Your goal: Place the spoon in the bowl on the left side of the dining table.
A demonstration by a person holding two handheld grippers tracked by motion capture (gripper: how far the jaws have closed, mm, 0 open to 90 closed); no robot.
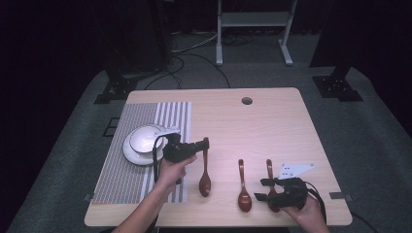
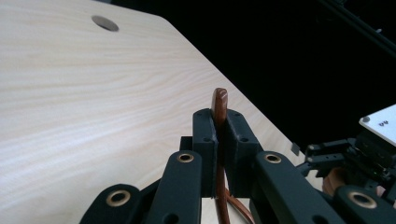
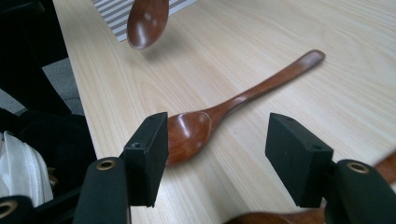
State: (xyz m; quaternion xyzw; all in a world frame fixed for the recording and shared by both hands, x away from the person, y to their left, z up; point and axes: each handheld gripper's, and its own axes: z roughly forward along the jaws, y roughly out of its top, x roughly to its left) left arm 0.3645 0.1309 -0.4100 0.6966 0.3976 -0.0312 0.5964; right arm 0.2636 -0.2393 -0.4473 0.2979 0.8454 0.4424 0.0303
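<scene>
— From above, what's the left tool doing?
— It's clenched on the handle of a wooden spoon, whose bowl hangs toward the person, over the surface beside the striped mat.
— And in its own view?
— The handle tip pokes up between the pressed pads.
— The right tool?
— Released, jaws wide apart. The middle spoon lies flat just ahead of it, with nothing gripped.
</scene>
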